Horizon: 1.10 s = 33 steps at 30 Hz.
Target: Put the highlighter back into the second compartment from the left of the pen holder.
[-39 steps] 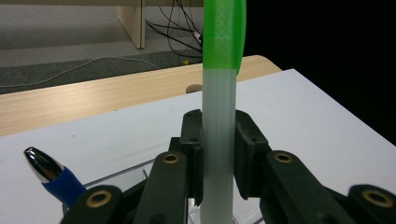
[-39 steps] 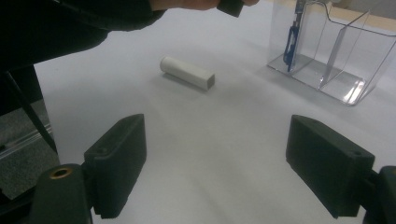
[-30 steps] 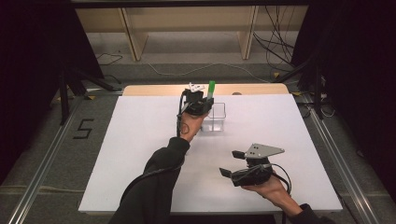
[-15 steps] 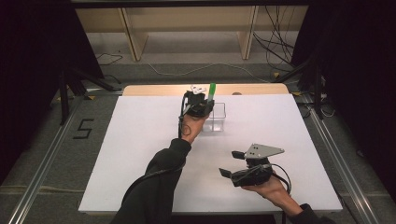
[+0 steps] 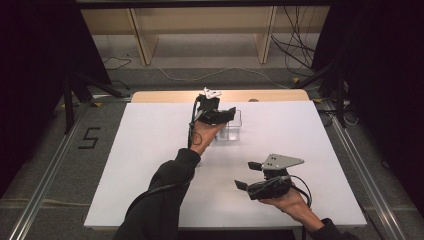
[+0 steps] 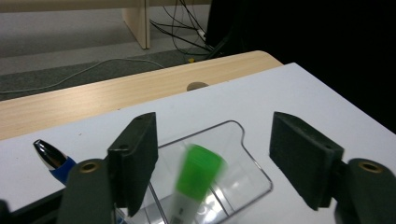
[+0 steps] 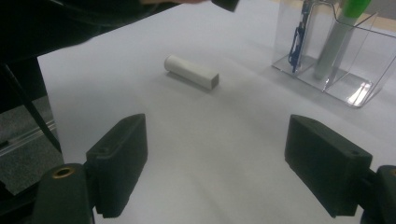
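White table (image 5: 150,150), wooden far edge (image 5: 165,96), grey floor (image 5: 45,155), floor cables (image 5: 295,55)

A clear holder (image 5: 233,126) is being carried by the white bench (image 5: 150,150), toward its far edge; near the holder, a white cylinder (image 7: 191,72) is lying flat.

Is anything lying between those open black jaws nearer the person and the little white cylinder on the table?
Nothing visible: bare white table lies between the open right gripper and the small white cylinder.

Green-capped marker (image 6: 198,179), clear holder (image 6: 243,168)
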Each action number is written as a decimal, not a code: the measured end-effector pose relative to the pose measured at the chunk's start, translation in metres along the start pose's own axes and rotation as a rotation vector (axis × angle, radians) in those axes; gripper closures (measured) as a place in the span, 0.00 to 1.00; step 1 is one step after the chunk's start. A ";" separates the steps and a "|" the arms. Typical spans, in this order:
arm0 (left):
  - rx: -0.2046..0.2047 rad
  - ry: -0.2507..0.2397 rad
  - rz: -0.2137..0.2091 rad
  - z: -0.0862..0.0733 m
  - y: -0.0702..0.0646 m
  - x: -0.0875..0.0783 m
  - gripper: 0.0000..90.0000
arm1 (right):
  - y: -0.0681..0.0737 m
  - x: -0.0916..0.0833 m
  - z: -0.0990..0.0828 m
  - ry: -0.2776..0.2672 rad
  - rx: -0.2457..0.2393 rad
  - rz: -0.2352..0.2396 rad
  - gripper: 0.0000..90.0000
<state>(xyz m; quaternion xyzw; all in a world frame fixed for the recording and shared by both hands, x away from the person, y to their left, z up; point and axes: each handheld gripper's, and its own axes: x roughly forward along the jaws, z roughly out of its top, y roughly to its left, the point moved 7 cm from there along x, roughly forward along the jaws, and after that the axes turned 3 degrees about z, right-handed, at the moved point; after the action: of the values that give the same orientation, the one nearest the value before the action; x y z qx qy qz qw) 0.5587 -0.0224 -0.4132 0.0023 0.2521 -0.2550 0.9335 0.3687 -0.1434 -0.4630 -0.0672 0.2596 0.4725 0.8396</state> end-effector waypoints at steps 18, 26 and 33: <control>0.106 0.128 -0.140 -0.025 0.013 -0.062 0.25 | -0.001 0.000 0.001 0.001 0.004 -0.007 0.24; 0.148 0.171 -0.160 -0.039 0.022 -0.075 0.24 | 0.000 0.002 0.001 0.004 0.004 -0.003 0.24; 0.184 0.196 -0.155 -0.049 0.032 -0.083 0.23 | 0.000 0.001 0.000 0.007 0.006 -0.005 0.24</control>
<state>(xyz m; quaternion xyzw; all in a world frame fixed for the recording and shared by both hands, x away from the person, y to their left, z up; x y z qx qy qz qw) 0.4899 0.0514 -0.4208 0.0929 0.3170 -0.3471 0.8778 0.3690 -0.1425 -0.4633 -0.0668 0.2637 0.4691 0.8402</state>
